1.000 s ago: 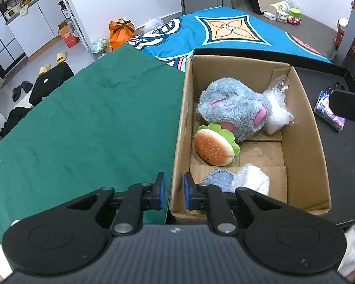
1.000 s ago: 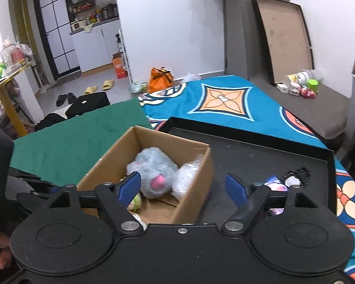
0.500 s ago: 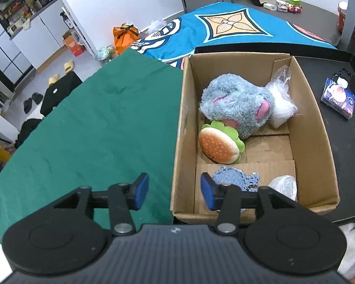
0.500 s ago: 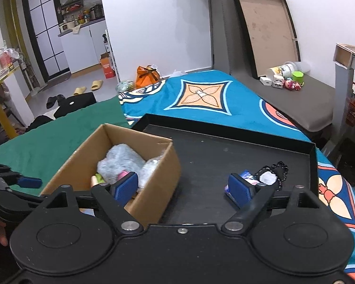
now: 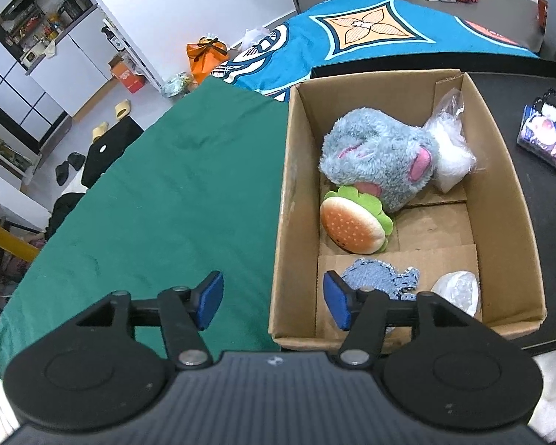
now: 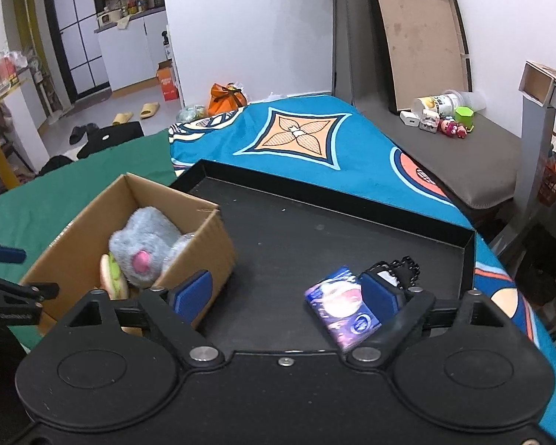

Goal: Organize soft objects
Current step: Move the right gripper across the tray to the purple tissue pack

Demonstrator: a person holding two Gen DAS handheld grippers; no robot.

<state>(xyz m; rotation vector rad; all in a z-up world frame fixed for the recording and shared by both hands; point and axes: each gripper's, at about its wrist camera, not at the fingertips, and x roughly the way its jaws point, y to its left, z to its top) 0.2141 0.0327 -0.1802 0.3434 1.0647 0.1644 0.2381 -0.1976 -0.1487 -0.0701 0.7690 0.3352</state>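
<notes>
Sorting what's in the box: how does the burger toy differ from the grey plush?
The burger toy is smooth, tan with a green frill; the grey plush is shaggy, blue-grey with pink patches. The burger toy is clearly smaller than the grey plush. The burger toy sits mid-box, tilted on edge; the grey plush fills the far end. Both lie touching inside the box.

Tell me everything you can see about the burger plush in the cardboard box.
The burger plush is a small soft toy with a tan, speckled bun and a green felt lettuce frill. It looks like stuffed fabric. It lies tilted on the floor of the cardboard box, near the wall beside the green cloth, with its lettuce edge tucked against the grey fluffy plush behind it. Nothing grips it. The right wrist view shows only its rim.
</notes>
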